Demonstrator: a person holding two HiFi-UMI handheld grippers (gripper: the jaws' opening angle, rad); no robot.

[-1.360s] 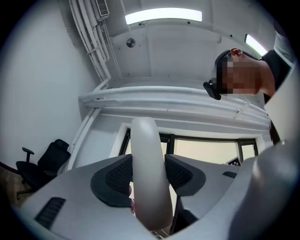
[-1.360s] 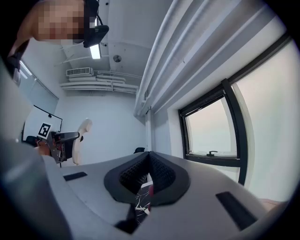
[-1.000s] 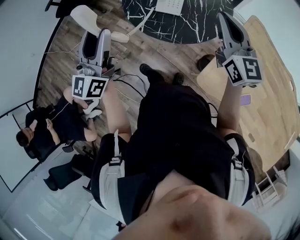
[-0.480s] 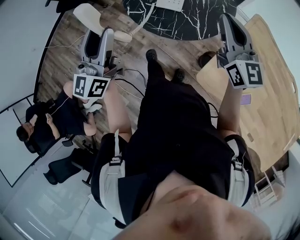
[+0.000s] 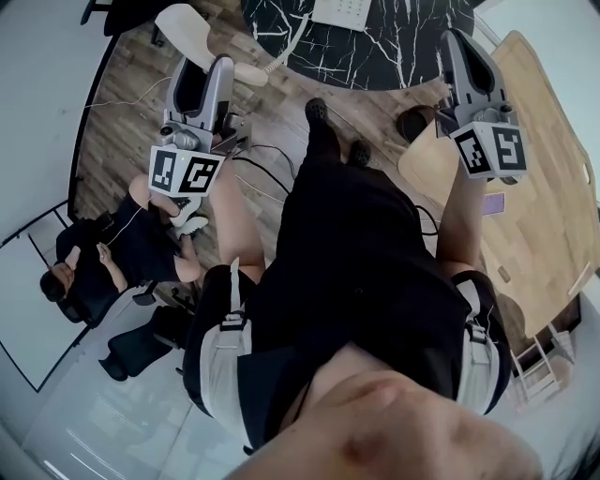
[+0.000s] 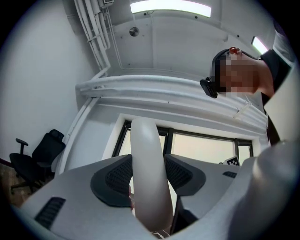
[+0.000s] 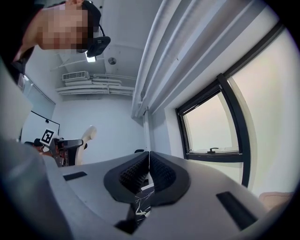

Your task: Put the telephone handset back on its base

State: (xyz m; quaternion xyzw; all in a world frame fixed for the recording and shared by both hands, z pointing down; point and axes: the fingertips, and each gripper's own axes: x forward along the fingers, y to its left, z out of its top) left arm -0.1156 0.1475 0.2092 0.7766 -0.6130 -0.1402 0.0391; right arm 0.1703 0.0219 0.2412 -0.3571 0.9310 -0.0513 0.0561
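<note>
**Handset in the left jaws, base ahead and to the right**

The left gripper (image 5: 217,67) is clamped on the cream telephone handset (image 5: 199,33). In the left gripper view the ribbed pads press both sides of its grip, and the handset (image 6: 147,159) rises straight up between them. In the head view its long axis runs across the jaw tips, from upper left down to lower right, and it hangs over the wooden floor (image 5: 122,103), not over the desk.

A coiled cord (image 5: 286,39) leads from the handset's lower right end up to the white base (image 5: 339,9). The base sits on the black marbled desk (image 5: 403,47) and is cut off by the top edge of the picture. It lies ahead of the left jaws and off to their right, roughly between the two grippers.

The right gripper (image 7: 149,171) has its jaws pressed together with nothing between them. It is held up near the desk's right side, beside a pale wooden desk (image 5: 534,187).

My read is that the carry is not yet finished — the handset has to travel forward and right over the desk. It would probably also need turning to line up with the cradle, whose direction cannot be made out here.
</note>
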